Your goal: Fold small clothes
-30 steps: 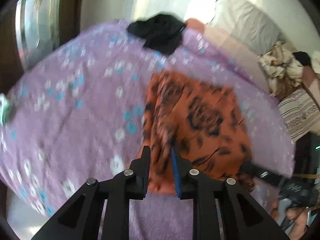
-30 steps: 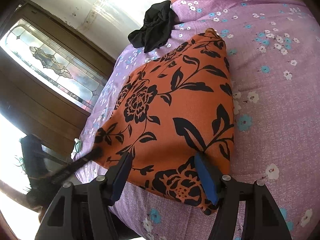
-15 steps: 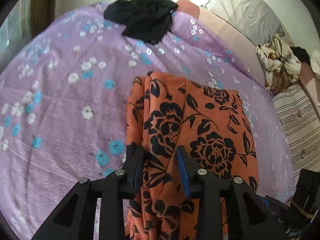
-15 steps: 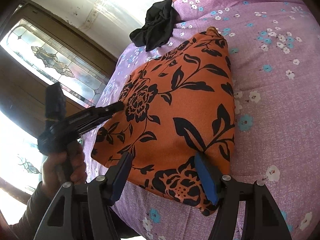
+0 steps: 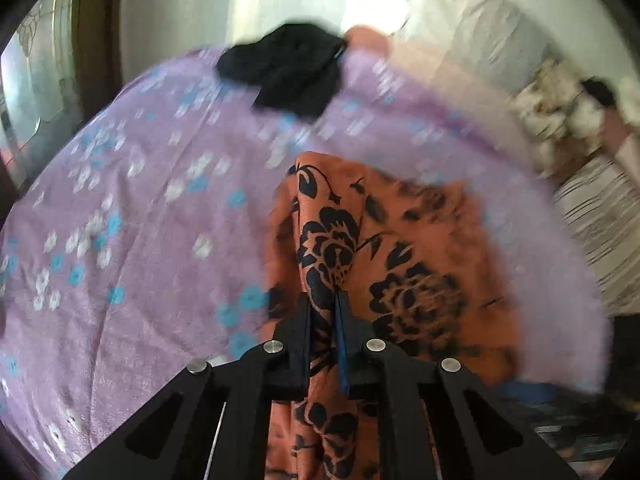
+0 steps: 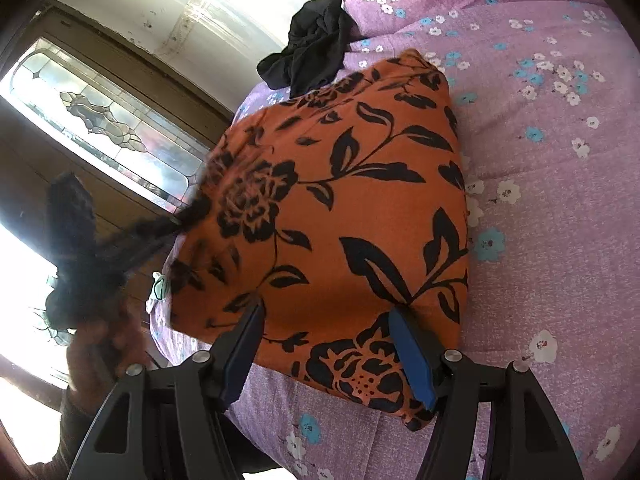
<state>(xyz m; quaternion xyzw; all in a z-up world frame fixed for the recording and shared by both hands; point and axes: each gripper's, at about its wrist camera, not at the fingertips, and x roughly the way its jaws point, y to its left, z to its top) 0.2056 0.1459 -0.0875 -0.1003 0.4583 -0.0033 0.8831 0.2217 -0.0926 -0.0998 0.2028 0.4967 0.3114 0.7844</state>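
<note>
Since half a second ago my left tool (image 5: 322, 300) has come lower and nearer to the orange floral cloth (image 5: 400, 264), and its jaws, which stood apart around a raised fold, are now closing with that fold pinched between them. From the right wrist camera I see the left tool (image 6: 188, 216) as a dark blur at the left edge of the cloth (image 6: 340, 216), with the person's hand (image 6: 104, 344) behind it lower in the picture than before. My right tool (image 6: 326, 328) has not moved.

I work over a bed with a purple bedsheet (image 5: 132, 240) printed with small white and blue flowers. At the far edge of the sheet lies a crumpled black garment (image 5: 292, 72), apart from the orange cloth. Behind the bed I see a pale wall (image 5: 180, 8), and on the left a dark wooden frame with a leaded glass pane (image 6: 104, 120). To the right of the bed are a grey pillow (image 5: 492, 36), a brown and white patterned bundle (image 5: 560, 116) and a striped fabric (image 5: 600, 224); the left view is blurred, so I cannot tell more about them.

The orange cloth lies folded on the sheet, near the middle of the bed. My right tool stands wide open over its near edge, one finger on each side of a black flower in the print, and it presses nothing. Whether the fingertips touch the cloth, I cannot tell.
</note>
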